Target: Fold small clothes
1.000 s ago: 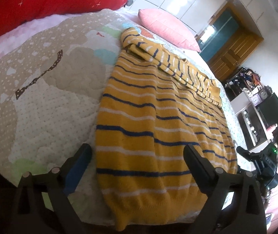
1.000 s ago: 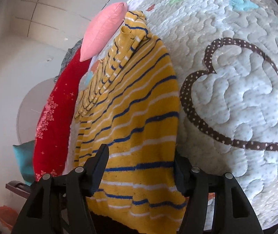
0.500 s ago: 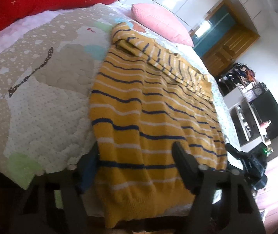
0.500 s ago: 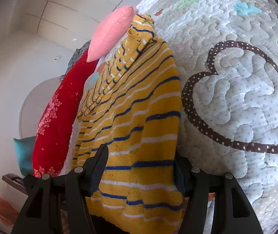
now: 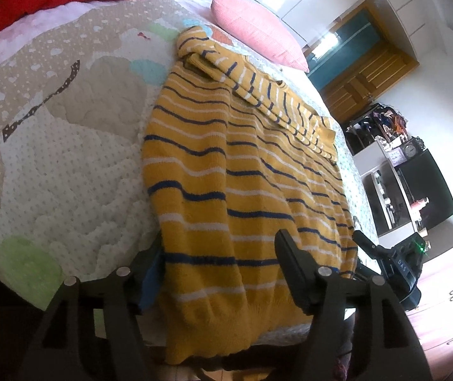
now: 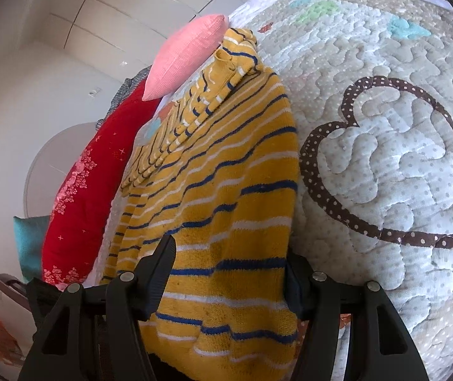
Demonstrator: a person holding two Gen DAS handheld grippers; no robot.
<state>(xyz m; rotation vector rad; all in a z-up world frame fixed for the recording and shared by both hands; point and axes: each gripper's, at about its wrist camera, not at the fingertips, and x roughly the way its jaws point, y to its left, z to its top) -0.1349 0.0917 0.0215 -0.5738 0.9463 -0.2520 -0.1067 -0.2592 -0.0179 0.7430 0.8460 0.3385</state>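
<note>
At bed edge | your left gripper and right gripper each straddle the sweater hem, jaws spread, unpinched | placed to lift both corners for folding

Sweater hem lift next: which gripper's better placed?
Left, slightly: the left gripper has just been closing its jaws with the sweater hem corner between them. Right gripper straddles its corner too.

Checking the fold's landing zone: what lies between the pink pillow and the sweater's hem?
Left wrist view: only the yellow striped sweater itself, sleeves folded across, below the pink pillow.
</note>
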